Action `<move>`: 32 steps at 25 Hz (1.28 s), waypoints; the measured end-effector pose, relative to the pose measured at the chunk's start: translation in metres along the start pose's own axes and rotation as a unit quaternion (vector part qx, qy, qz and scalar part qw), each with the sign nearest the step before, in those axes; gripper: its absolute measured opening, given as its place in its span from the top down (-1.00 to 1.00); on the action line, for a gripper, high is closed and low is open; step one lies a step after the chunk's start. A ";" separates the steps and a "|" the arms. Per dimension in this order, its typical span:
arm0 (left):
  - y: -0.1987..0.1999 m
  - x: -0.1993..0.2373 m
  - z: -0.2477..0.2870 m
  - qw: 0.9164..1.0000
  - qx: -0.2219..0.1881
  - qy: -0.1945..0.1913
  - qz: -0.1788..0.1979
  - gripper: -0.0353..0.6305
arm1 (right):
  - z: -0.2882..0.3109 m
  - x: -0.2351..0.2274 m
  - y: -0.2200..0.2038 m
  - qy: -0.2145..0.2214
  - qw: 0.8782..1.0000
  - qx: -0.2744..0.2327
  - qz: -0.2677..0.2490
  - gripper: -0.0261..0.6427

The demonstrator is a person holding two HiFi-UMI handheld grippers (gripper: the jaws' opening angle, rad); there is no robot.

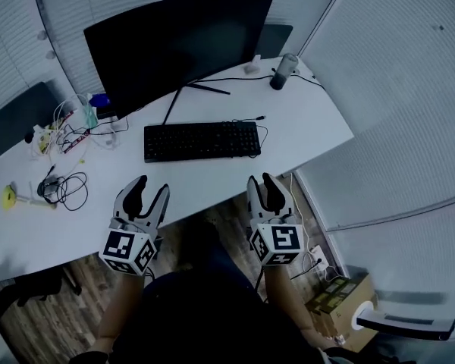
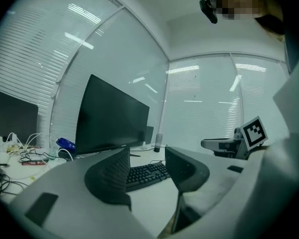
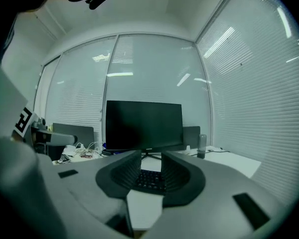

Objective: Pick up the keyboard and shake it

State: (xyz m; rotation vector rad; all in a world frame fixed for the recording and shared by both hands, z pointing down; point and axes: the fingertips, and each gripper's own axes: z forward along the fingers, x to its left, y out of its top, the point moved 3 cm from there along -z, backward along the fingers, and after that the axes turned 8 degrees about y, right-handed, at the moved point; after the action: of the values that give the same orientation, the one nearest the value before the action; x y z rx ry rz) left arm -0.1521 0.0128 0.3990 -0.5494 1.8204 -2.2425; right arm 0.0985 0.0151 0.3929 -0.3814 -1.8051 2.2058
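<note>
A black keyboard [image 1: 202, 140] lies flat on the white desk [image 1: 303, 131], in front of the monitor stand. Both grippers hang at the desk's near edge, short of the keyboard. My left gripper [image 1: 152, 190] is open with nothing between its jaws; in the left gripper view the keyboard [image 2: 145, 175] shows through the gap of that gripper [image 2: 147, 163]. My right gripper [image 1: 263, 183] is open and empty too. The right gripper view looks between that gripper's [image 3: 151, 168] jaws at the keyboard [image 3: 150, 179] ahead.
A large black monitor [image 1: 178, 48] stands behind the keyboard. A dark cup [image 1: 283, 72] sits at the back right. Cables and small items [image 1: 61, 186] clutter the desk's left part. A cardboard box [image 1: 335, 302] and a chair arm [image 1: 406, 325] are on the floor to the right.
</note>
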 end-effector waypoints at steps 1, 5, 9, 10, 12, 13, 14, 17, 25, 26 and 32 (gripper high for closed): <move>0.001 0.006 0.012 1.000 0.002 0.005 -0.003 0.29 | 0.015 -0.008 0.001 0.005 1.000 0.003 -0.001 0.53; 0.004 0.031 0.065 0.999 0.014 0.027 -0.035 0.24 | 0.076 -0.046 0.000 0.021 1.000 0.016 0.007 0.53; -0.005 0.051 0.115 0.996 0.039 0.054 -0.059 0.18 | 0.122 -0.088 -0.008 0.030 0.999 0.042 0.009 0.51; -0.009 0.055 0.127 0.995 0.046 0.061 -0.059 0.17 | 0.133 -0.100 -0.011 0.031 0.998 0.050 0.010 0.49; -0.020 0.062 0.150 0.994 0.065 0.071 -0.054 0.13 | 0.153 -0.123 -0.022 0.037 0.997 0.071 0.013 0.46; -0.028 0.066 0.160 0.993 0.077 0.075 -0.054 0.10 | 0.161 -0.133 -0.029 0.042 0.996 0.084 0.013 0.44; -0.036 0.070 0.169 0.991 0.090 0.078 -0.056 0.06 | 0.168 -0.142 -0.036 0.047 0.994 0.097 0.013 0.41; -0.061 0.086 0.191 0.985 0.124 0.091 -0.076 0.02 | 0.188 -0.166 -0.056 0.059 0.990 0.131 0.017 0.34; -0.111 0.140 0.213 0.962 0.227 0.135 -0.068 -0.07 | 0.222 -0.203 -0.114 0.066 0.969 0.220 0.087 0.19; -0.119 0.146 0.215 0.958 0.241 0.134 -0.076 -0.09 | 0.224 -0.205 -0.122 0.068 0.965 0.233 0.102 0.17; -0.154 0.173 0.225 0.936 0.302 0.120 -0.134 -0.18 | 0.233 -0.206 -0.165 0.075 0.936 0.306 0.156 0.06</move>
State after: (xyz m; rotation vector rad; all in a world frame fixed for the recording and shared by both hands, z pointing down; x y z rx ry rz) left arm -0.2065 -0.2210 0.6152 -0.4326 1.0687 -2.9769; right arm 0.2109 -0.2411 0.6068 -0.7030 -0.9482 2.7103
